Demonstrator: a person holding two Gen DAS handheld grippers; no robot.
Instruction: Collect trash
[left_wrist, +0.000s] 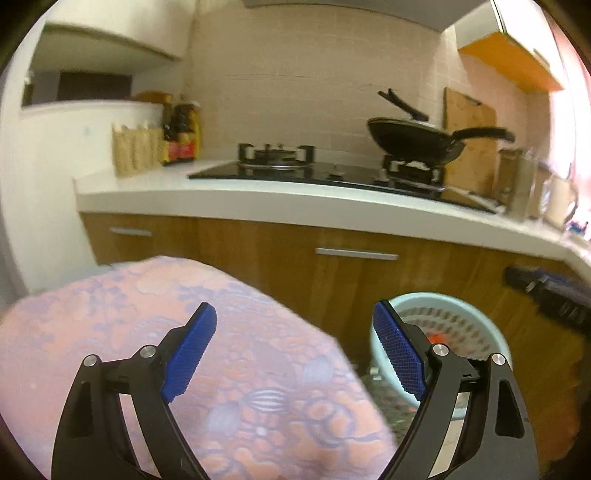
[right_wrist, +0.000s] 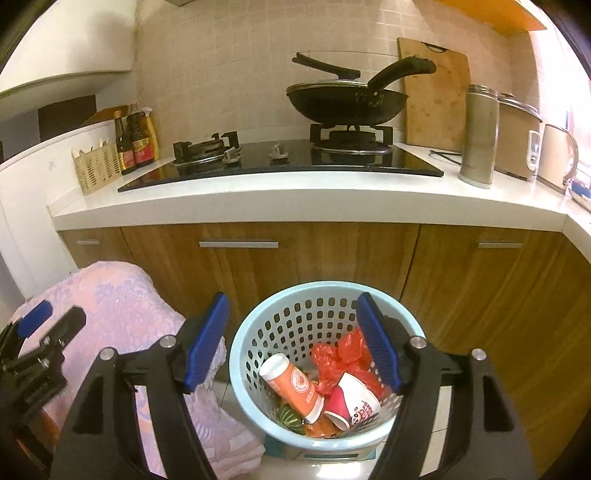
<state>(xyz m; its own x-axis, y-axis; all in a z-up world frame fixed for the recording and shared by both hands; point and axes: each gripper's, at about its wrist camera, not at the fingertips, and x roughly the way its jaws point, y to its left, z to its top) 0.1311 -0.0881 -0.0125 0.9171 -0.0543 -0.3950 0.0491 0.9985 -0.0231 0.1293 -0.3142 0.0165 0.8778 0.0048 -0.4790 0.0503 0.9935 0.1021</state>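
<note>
Pale blue perforated plastic basket (right_wrist: 255, 332) holds paper cups and red wrapper; left gripper (left_wrist: 295, 354) and right gripper (right_wrist: 295, 343) gape empty above.

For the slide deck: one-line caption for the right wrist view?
Open right gripper above a light blue basket holding paper cups and red plastic, before the kitchen counter.

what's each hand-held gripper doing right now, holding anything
left hand-held gripper: open, holding nothing, above the pink cloth.
right hand-held gripper: open, holding nothing, above the trash basket.
</note>
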